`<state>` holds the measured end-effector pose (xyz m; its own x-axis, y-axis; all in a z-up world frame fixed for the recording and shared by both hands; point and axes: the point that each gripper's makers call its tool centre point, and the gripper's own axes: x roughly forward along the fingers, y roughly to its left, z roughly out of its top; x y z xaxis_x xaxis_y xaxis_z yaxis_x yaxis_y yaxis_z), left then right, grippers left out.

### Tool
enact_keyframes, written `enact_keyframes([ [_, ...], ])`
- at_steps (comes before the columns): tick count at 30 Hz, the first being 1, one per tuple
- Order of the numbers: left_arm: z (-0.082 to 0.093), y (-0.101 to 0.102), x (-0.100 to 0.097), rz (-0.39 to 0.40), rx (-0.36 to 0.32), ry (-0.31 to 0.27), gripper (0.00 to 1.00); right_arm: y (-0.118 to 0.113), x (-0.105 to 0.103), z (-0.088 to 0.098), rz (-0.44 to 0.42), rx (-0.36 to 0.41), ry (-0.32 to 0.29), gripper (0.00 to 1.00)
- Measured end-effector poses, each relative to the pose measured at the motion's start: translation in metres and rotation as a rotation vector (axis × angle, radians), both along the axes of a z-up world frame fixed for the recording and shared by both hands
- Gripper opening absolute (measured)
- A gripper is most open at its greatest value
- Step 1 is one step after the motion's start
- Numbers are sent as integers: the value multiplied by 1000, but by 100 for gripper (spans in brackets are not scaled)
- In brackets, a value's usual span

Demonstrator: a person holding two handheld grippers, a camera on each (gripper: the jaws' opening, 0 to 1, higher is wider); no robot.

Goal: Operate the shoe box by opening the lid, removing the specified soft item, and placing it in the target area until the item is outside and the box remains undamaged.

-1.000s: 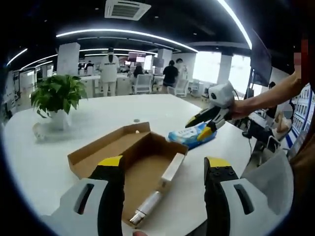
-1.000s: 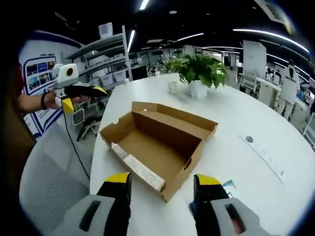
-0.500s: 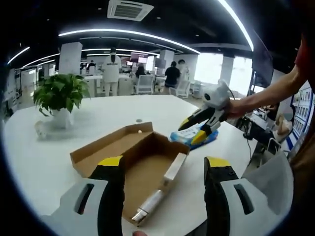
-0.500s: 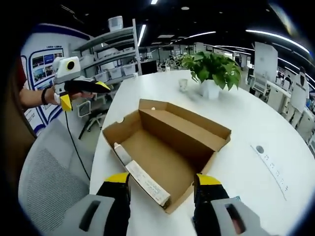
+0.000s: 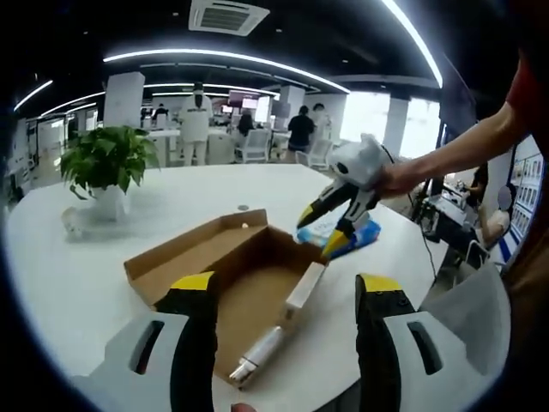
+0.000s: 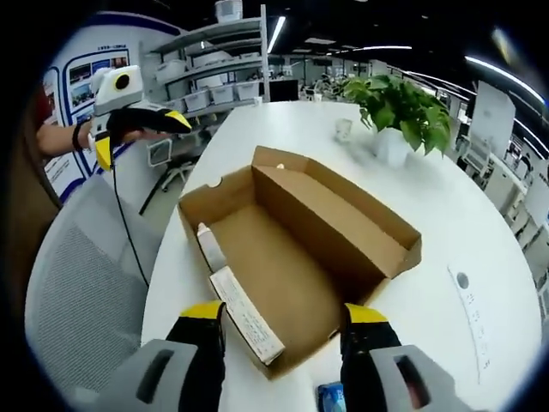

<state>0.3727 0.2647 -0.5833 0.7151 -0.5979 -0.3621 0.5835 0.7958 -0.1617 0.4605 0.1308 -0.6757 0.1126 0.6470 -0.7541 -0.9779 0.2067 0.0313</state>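
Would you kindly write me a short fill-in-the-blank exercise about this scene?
1. The box on the table is ____ on top.
2. The blue pack lies ____ the box.
3. A potted ____ stands on the table.
4. The right gripper has its fingers ____.

Missing: open; outside; plant; open

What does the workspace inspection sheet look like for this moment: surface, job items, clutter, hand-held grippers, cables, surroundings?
Surface: white table, mostly bare.
Job's things: cardboard shoe box open, lid folded back, a white paper roll along one wall; blue soft pack on the table outside the box.
Clutter: potted plant, small cup, flush socket strip.
Grippers: left hand-held gripper open above the box's near end; right hand-held gripper open over the blue pack.
Cables: black cable hanging from the left gripper.
Surroundings: open office, grey chair, shelves, people standing far off.
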Motion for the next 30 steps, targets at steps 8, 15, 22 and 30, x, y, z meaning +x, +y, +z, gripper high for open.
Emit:
enact_keyframes([
  [8,-1,3,-2,5,1,3,65,11,-4,-17,141,-107,1,55],
  [15,0,6,-2,7,5,2,64,18,5,-29,207,-175,12,57],
  [22,-2,11,-2,21,3,7,64,22,6,-39,286,-223,31,59],
  [30,-3,15,-1,32,7,9,64,28,-3,-46,399,-248,76,63],
])
